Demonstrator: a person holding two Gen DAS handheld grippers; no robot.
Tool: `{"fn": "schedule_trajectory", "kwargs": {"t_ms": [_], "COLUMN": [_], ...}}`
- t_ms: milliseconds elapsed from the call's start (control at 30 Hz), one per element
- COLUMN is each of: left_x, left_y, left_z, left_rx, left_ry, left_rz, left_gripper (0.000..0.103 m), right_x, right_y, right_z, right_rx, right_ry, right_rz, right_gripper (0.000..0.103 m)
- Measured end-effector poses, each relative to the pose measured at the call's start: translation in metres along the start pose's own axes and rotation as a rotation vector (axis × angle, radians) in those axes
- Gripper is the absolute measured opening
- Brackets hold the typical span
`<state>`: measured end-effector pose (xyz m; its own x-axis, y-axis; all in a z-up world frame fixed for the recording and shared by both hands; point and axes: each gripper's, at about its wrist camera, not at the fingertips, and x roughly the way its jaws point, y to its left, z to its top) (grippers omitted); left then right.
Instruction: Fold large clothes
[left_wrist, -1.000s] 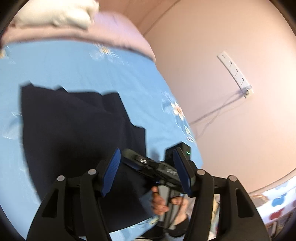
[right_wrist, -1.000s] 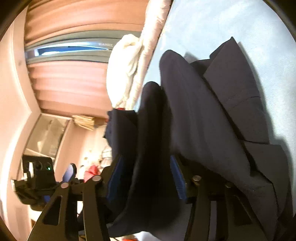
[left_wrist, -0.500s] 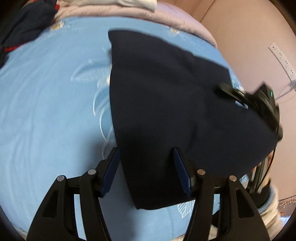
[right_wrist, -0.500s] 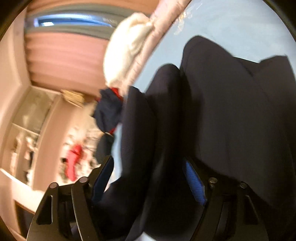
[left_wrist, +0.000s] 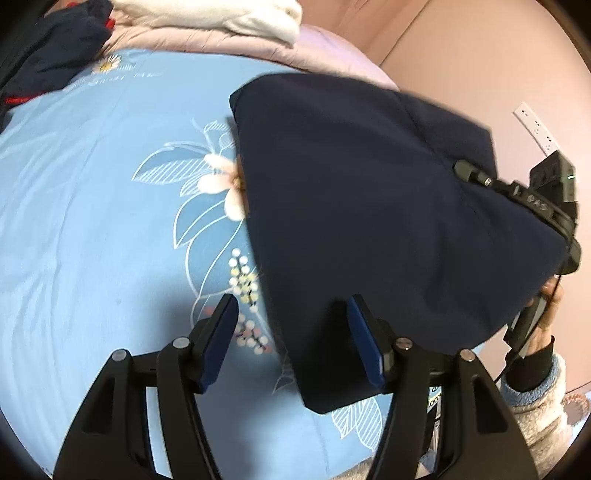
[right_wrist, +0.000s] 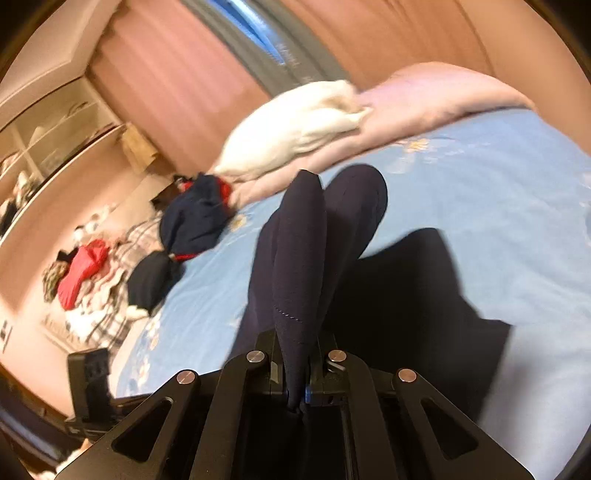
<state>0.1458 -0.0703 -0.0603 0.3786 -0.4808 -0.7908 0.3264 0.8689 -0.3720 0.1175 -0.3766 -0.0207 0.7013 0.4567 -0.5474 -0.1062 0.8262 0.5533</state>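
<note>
Right gripper (right_wrist: 297, 384) clamped tight on a bunched fold of the dark navy garment (right_wrist: 299, 258), low centre of the right wrist view; cloth rises from between the closed jaws in two rounded ridges toward mid-frame. More of the same garment spreads dark to the right of the jaws, over the blue floral bedsheet (right_wrist: 498, 192).

Left gripper (left_wrist: 291, 339) at bottom centre of the left wrist view, jaws apart and opening slightly. Blue pads (left_wrist: 364, 343) visible on both fingers. Near corner of the dark navy garment (left_wrist: 369, 221) reaches down between the fingers, close against the right-hand pad; no press on it visible, left pad stands clear over bare sheet.

Garment in this view: large dark sheet filling centre and right of frame, its right edge lifted up toward the other gripper's body at far right. A hand (left_wrist: 546, 314) with a fleecy sleeve (left_wrist: 539, 413) grips that tool at lower right.

Bedsheet (left_wrist: 92, 240) covers the left half, with a white flower print beside the garment's left edge. Pink quilt (left_wrist: 221, 40) and white pillow (left_wrist: 221, 14) along the top. Second dark item with red trim (left_wrist: 48, 55) at upper left. Wall socket strip (left_wrist: 535, 125) at upper right. Right wrist view, left side: blurred heap of clothes (right_wrist: 85, 273), red piece among them.
</note>
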Motion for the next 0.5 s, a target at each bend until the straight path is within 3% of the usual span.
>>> {"fn": "schedule_trajectory", "kwargs": {"t_ms": [200,367,433,500], "left_x": [0.023,0.04,0.049,0.055], "left_y": [-0.031,-0.067,-0.065,-0.07], "left_z": [0.01,0.011,-0.002,-0.005], "left_rx": [0.089,0.207,0.25,0.288], "left_ry": [0.017,0.011,0.029,0.04], "left_rz": [0.008,0.069,0.092,0.128], "left_gripper": [0.061,0.061,0.062,0.062], "right_x": [0.013,0.022,0.019,0.009], "right_y": [-0.059,-0.075,-0.076,-0.076], "right_z": [-0.028,-0.027,-0.026,-0.026], "right_rx": [0.123,0.164,0.18,0.183], "right_ry": [0.032,0.031,0.049,0.05], "right_rz": [-0.015,-0.006,-0.003,-0.03], "right_gripper": [0.006,0.006,0.006,0.013]}}
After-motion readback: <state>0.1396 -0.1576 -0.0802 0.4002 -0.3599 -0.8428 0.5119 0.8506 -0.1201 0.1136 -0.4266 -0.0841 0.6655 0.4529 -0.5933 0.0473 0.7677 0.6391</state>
